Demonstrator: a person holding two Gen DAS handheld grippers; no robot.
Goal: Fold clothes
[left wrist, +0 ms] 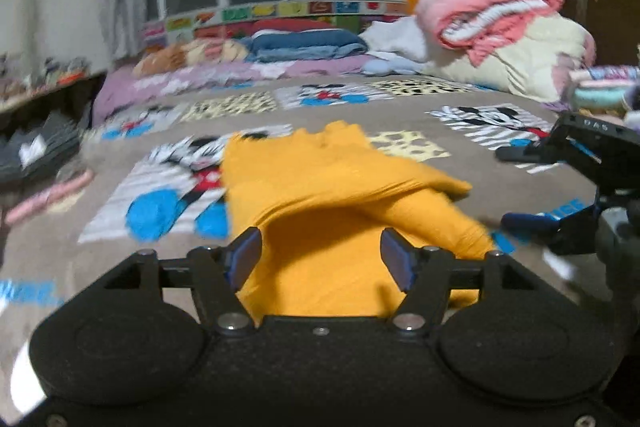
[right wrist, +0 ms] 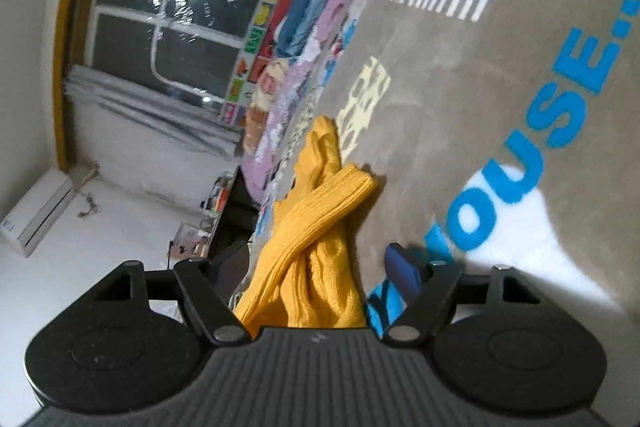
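Left wrist view shows both tools spread open around the yellow garment (left wrist: 320, 195); right wrist adds an air conditioner (right wrist: 36, 211).

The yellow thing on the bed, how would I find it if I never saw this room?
Look at the big bed with the brown cartoon-mouse blanket. In its middle, right in front of the two black grippers, lies a yellow garment, partly folded over itself. It is the only plain, bright yellow cloth; the other clothes are piled far back by the window.

The left claw (left wrist: 320, 259) stood level with its jaws spread wide. The right claw (right wrist: 316, 275) was rolled sideways, jaws likewise apart.
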